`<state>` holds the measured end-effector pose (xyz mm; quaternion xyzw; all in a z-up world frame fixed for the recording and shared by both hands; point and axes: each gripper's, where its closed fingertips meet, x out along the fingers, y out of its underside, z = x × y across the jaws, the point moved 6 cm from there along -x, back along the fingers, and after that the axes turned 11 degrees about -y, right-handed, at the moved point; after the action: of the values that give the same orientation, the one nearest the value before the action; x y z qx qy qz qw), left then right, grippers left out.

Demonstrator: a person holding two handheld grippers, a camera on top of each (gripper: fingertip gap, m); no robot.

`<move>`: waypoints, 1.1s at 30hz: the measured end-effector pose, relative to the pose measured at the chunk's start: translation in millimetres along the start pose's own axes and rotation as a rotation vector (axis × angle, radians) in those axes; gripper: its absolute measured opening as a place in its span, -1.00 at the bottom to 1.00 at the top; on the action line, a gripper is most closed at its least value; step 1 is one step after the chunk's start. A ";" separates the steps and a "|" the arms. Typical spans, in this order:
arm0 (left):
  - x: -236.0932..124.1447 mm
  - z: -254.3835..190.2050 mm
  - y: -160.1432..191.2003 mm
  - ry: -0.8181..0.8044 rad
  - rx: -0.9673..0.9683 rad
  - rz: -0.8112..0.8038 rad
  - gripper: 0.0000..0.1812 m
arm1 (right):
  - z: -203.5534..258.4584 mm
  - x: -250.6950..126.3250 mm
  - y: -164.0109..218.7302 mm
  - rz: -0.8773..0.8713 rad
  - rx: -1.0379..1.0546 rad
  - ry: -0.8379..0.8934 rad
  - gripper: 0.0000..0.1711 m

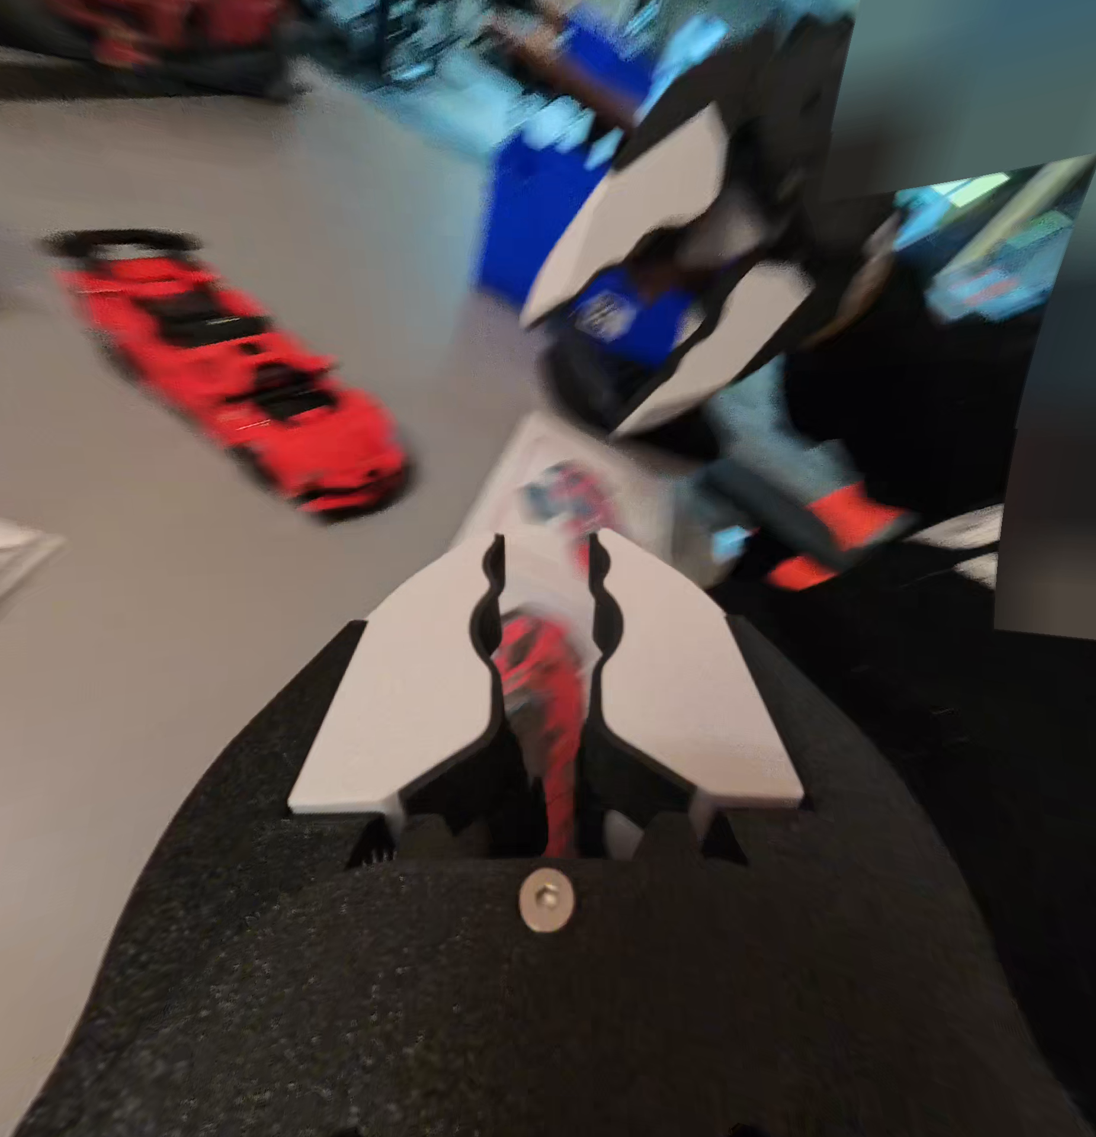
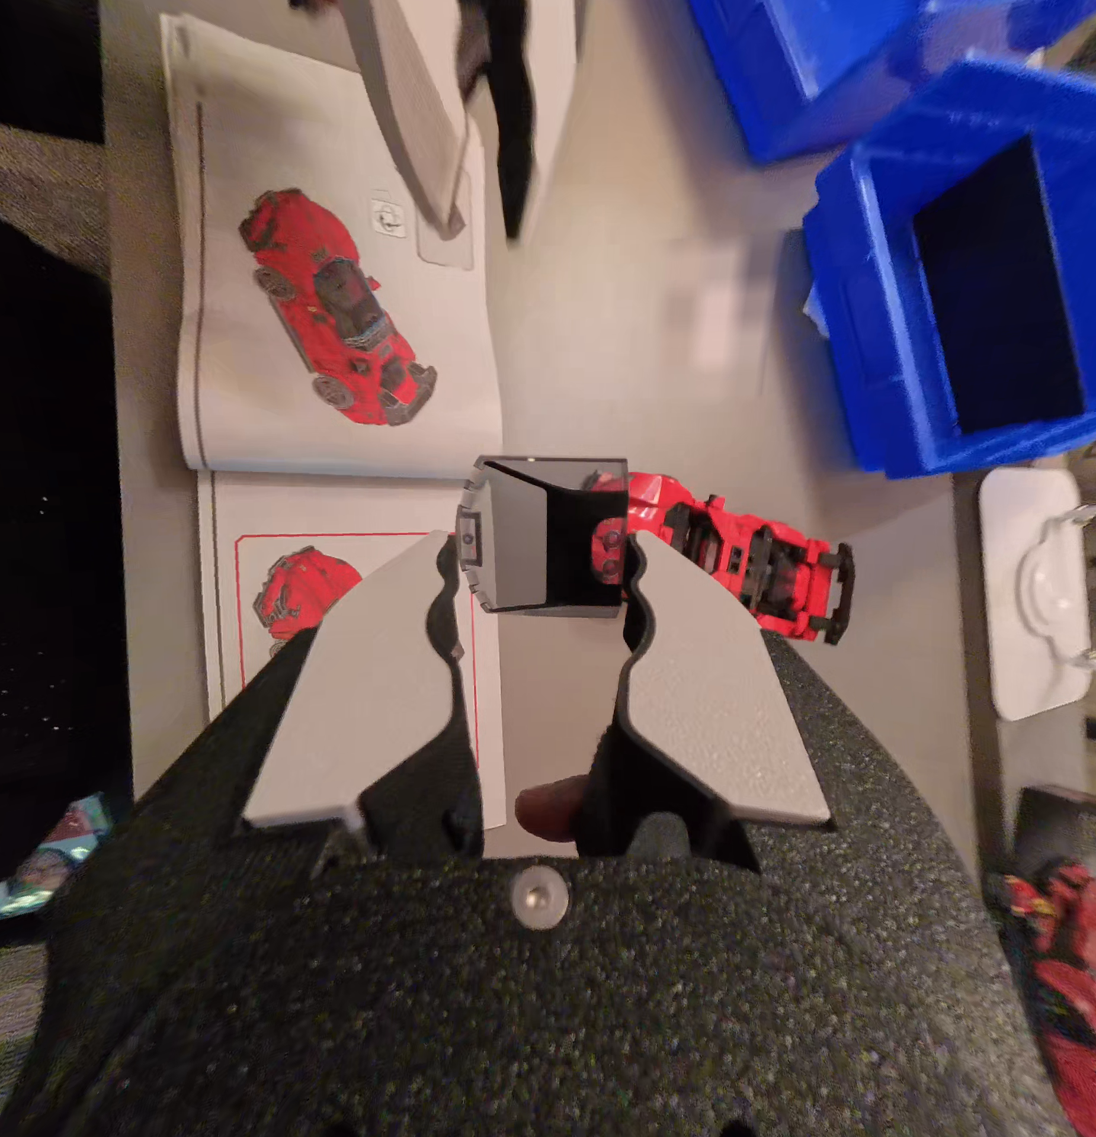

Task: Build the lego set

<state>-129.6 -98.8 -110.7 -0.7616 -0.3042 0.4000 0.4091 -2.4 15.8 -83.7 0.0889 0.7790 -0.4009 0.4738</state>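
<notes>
My right gripper (image 2: 542, 541) is shut on a smoky transparent windscreen piece (image 2: 515, 554), held between its fingertips above the table. Just behind it the red lego car (image 2: 748, 554) lies on the grey table (image 2: 625, 277). In the blurred left wrist view the same car (image 1: 225, 375) lies to the left. My left gripper (image 1: 545, 547) is open and empty over the instruction booklet (image 1: 533, 467). The right gripper (image 1: 573, 374) hangs at upper right there. A finger (image 2: 410, 111) of the left gripper reaches in over the open booklet (image 2: 336, 154).
Two blue bins (image 2: 872, 369) stand at the right back of the table. A white tray (image 2: 1025, 590) with a clear plastic piece lies at the right edge. Red parts (image 2: 1062, 984) lie at lower right. The table's left edge runs beside the booklet.
</notes>
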 end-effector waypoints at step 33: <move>79.6 115.1 -10.9 -0.128 0.517 0.469 -0.95 | -85.1 48.2 49.1 0.138 0.292 -0.162 -0.39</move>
<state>-190.4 13.0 -169.7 -0.6553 -0.0345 0.5938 0.4655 -59.5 97.1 -129.7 0.1773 0.6640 -0.4822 0.5433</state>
